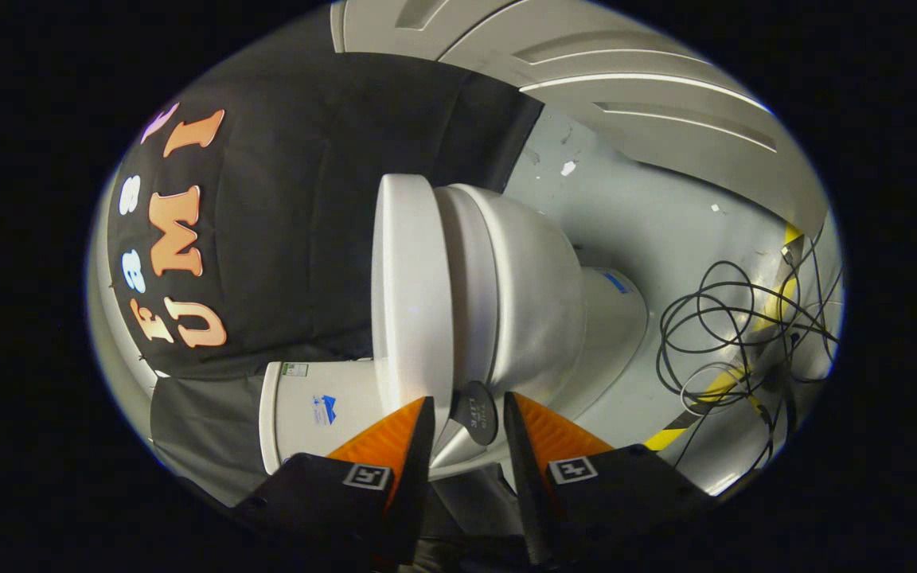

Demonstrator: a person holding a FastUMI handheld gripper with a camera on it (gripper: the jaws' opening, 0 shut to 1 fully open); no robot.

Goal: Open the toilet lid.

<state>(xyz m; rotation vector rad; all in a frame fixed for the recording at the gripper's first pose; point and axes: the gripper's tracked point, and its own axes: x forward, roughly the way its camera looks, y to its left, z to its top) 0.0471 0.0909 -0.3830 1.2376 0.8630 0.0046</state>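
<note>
The view is rolled sideways, so the toilet (pixel 506 302) lies across it, just ahead of the gripper (pixel 466 418). Its lid (pixel 411 294) is down on the bowl (pixel 530 294), a pale slab at 11 o'clock from the fingertips, its edge running away from them toward 12. What the bowl holds cannot be seen under the lid. The tank (pixel 315 414) sits at 9 o'clock from the fingers, against the black cloth wall (pixel 307 199).

The jaws stand partly open with a narrow gap, gripping nothing. A small dark round disc (pixel 476 412) on the side of the toilet shows in that gap, just beyond the tips; whether it touches either finger cannot be told.

At 2 to 3 o'clock, loose black cables (pixel 745 326) lie tangled on the grey floor (pixel 634 215), crossing yellow tape (pixel 713 390).
</note>
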